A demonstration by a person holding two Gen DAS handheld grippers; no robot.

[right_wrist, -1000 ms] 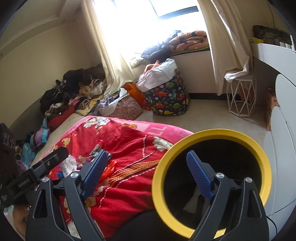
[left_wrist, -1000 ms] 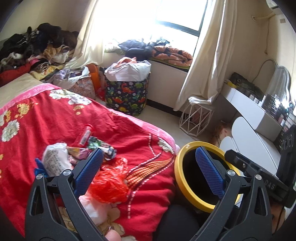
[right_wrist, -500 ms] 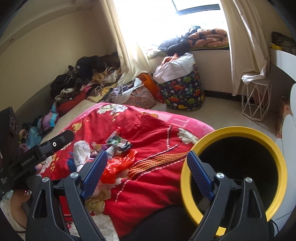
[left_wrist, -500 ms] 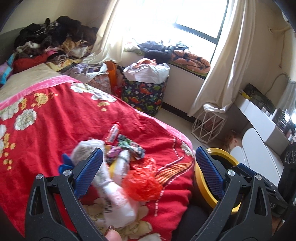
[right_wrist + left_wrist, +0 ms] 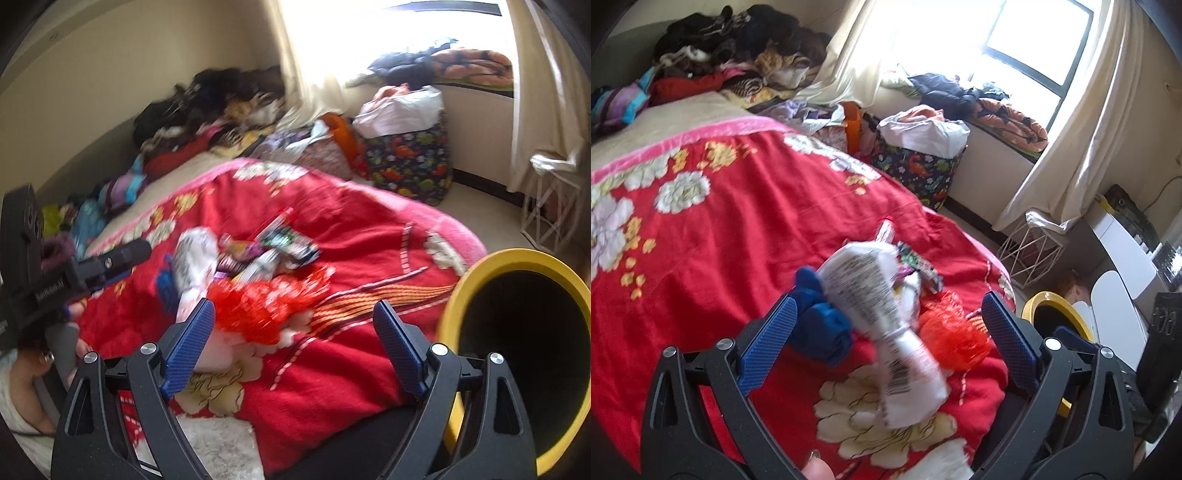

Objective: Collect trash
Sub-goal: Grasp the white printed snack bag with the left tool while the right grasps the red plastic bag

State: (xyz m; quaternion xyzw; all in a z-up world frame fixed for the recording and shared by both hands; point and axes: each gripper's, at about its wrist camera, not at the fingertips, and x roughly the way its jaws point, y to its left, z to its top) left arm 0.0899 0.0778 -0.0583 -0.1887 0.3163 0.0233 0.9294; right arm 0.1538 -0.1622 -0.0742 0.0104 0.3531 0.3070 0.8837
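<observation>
A pile of trash lies on the red floral bedspread (image 5: 720,229): a white printed plastic wrapper (image 5: 882,317), a crumpled red plastic bag (image 5: 955,334), blue cloth (image 5: 820,328) and several colourful snack wrappers (image 5: 919,267). My left gripper (image 5: 888,339) is open and empty, its fingers either side of the white wrapper. My right gripper (image 5: 293,341) is open and empty, just in front of the red bag (image 5: 266,302). The yellow-rimmed black bin (image 5: 517,350) stands at the bed's right edge; it also shows in the left wrist view (image 5: 1056,317).
A dinosaur-print laundry bag (image 5: 916,166) and a white wire stool (image 5: 1030,254) stand on the floor by the window. Clothes (image 5: 738,48) are heaped at the bed's far end. A white desk (image 5: 1123,254) is at the right.
Both grippers have swung left from the bin toward the trash pile on the bed. The pile is now between the left fingers; the bin has shifted to the right edge of both views.
</observation>
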